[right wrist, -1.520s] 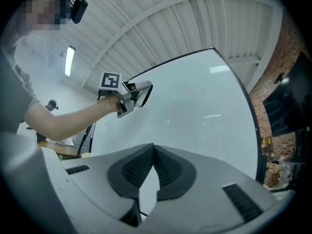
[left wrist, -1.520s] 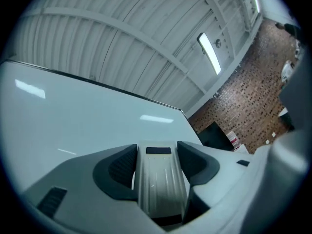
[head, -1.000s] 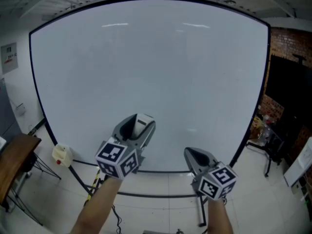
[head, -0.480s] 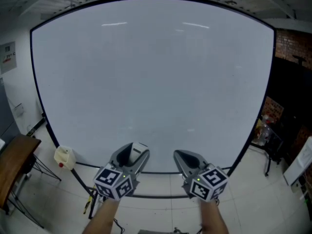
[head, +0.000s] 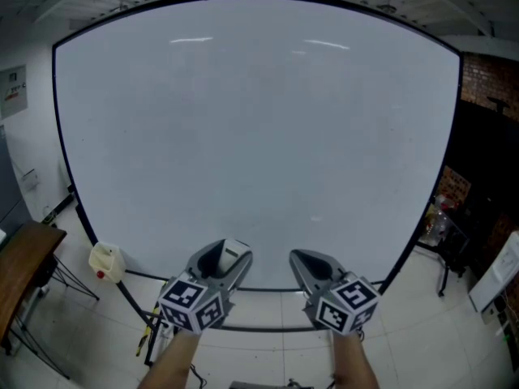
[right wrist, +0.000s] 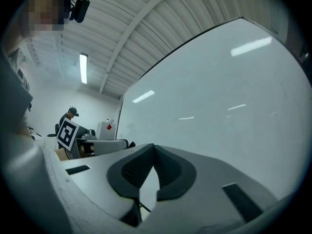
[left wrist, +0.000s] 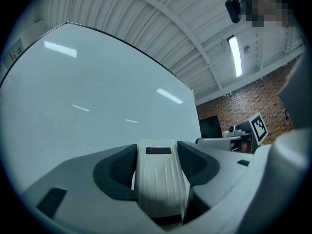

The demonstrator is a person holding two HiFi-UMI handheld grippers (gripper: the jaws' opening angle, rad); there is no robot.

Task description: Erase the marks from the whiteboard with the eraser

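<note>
One large whiteboard point(head: 259, 136) on a black-framed stand fills most of the head view, its surface plain white with streaks of reflected ceiling light. Around it: a wooden table point(head: 20, 270) at the far left, a small cream container with a red spot point(head: 105, 259) at the board's lower left corner, a notice point(head: 13, 87) on the left wall, and a brick wall point(head: 485, 79) to the right. The floor below is pale tile.

Two grippers are held low in front of the board's bottom edge, side by side and apart. The left gripper point(head: 223, 256) has its fingers point(left wrist: 119, 167) clamped on the one eraser point(left wrist: 161, 179), a white ribbed block with a dark patch near its front end, which sticks out past the fingertips towards the board. Whether the eraser touches the board cannot be told. The right gripper point(head: 312, 260) has its fingers point(right wrist: 141, 167) closed tip to tip with nothing between them.

In the right gripper view, one person in a cap point(right wrist: 70, 116) stands far off to the left beyond the board's edge, under a ceiling tube light point(right wrist: 83, 67).
</note>
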